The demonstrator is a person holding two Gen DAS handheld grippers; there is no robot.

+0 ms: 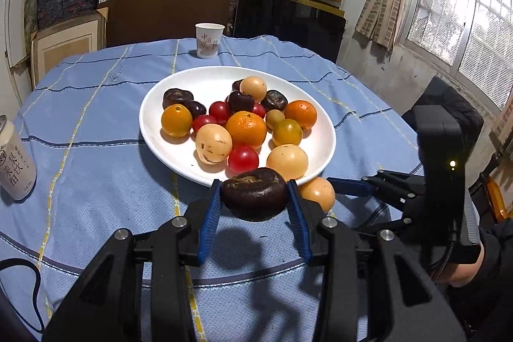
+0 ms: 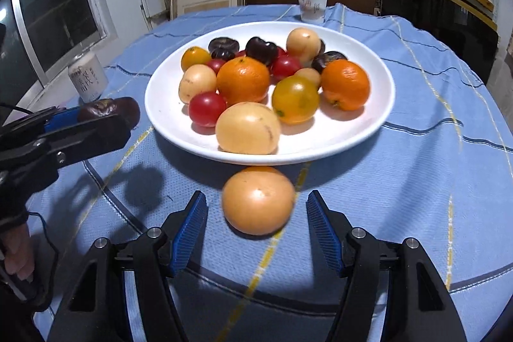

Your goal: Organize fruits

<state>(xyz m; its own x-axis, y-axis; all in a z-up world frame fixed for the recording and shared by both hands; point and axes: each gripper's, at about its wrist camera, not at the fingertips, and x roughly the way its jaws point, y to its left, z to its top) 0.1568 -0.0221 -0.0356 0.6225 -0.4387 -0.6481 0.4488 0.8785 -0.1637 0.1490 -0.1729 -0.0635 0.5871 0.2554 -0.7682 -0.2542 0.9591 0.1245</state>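
Note:
A white plate (image 1: 205,82) in the middle of the blue tablecloth holds several fruits: oranges (image 1: 246,129), red tomatoes (image 1: 243,158), pale round fruits and dark brown ones. My left gripper (image 1: 254,183) is shut on a dark brown fruit (image 1: 255,194), held above the cloth just in front of the plate's near rim. In the right wrist view, a pale orange fruit (image 2: 258,201) lies on the cloth right by the plate (image 2: 352,130). My right gripper (image 2: 256,196) stands open around it, with a gap between each pad and the fruit.
A paper cup (image 1: 209,40) stands at the table's far edge. A drink can (image 1: 16,156) sits on the cloth at the left. Shelves of boxes, a dark screen and a window lie beyond the table. A person's hand holds each gripper.

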